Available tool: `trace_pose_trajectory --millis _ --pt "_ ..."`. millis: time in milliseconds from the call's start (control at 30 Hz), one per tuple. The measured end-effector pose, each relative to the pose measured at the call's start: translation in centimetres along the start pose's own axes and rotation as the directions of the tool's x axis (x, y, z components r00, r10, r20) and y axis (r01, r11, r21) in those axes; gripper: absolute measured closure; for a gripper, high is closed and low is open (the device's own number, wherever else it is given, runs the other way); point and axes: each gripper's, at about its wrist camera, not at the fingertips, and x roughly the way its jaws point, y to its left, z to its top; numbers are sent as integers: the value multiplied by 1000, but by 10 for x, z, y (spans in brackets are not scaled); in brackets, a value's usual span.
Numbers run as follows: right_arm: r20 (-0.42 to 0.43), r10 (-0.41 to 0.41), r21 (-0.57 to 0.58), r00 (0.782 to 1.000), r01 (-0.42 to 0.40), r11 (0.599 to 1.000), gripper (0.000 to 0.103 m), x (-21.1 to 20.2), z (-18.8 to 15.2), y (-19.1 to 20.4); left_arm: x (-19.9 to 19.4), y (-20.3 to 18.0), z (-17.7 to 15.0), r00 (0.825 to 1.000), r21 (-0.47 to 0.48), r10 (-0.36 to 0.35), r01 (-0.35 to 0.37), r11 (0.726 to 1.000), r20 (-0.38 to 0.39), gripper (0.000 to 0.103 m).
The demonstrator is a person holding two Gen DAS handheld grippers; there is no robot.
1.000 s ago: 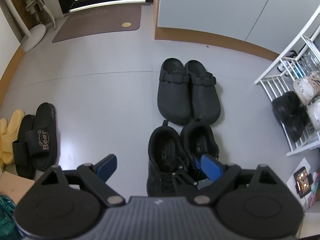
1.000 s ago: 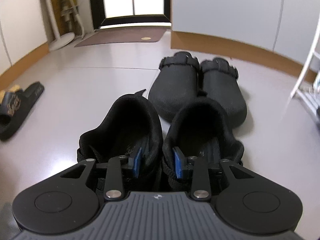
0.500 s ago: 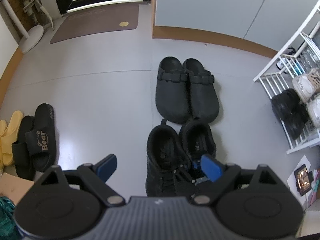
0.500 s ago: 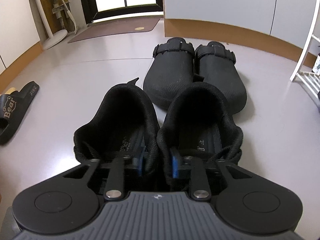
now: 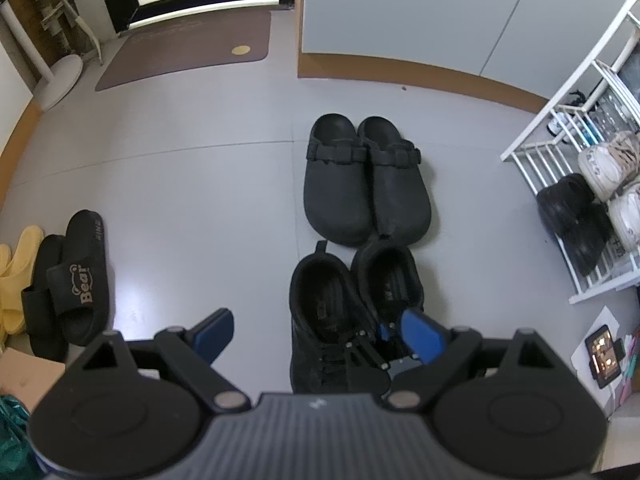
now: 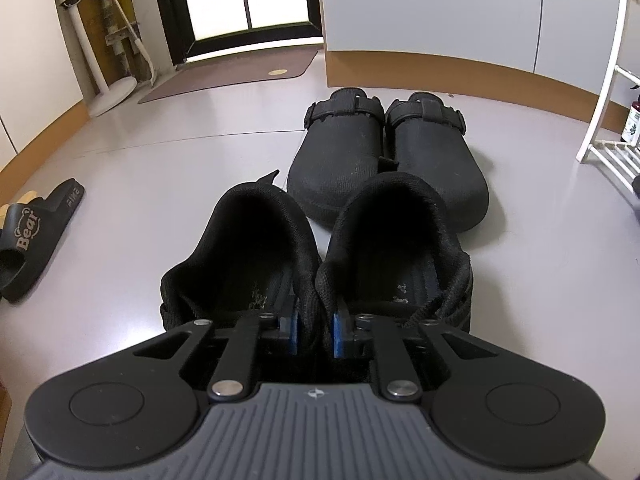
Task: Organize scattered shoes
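Observation:
Two black sneakers (image 6: 248, 248) (image 6: 400, 232) stand side by side on the grey floor, heels toward a pair of black clogs (image 6: 340, 160). My right gripper (image 6: 315, 330) is shut on the sneakers, one blue pad inside each shoe, pinching their two inner walls together. In the left wrist view the same sneakers (image 5: 320, 300) lie below my left gripper (image 5: 316, 330), which hangs open above the floor with nothing between its pads. The right gripper's fingers (image 5: 372, 354) show there, reaching into the shoes.
Black "Bear" slides (image 5: 80, 280) and yellow slippers (image 5: 16, 264) lie at the left. A white shoe rack (image 5: 560, 148) with several shoes stands at the right, a phone (image 5: 602, 354) on paper below it. A brown doormat (image 5: 184, 52) lies by the door.
My right gripper's jaws have closed on the sneakers' adjoining inner walls, drawing the two shoes together. The left gripper has stayed open and still.

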Motion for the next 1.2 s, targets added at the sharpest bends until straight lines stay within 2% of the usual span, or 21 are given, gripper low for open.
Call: trace_pose_trajectory --millis 267,533,1200 --pt "17 -12 32 1000 11 999 86 -10 -4 -10 -2 -13 3 1000 22 -26 26 999 9 10" --pt "20 -42 84 999 40 996 86 -20 -8 -30 10 -28 4 1000 42 -14 15 999 -16 10" --pt "35 -182 174 983 173 969 86 -54 -8 -102 12 -115 7 997 166 -74 72 983 6 10"
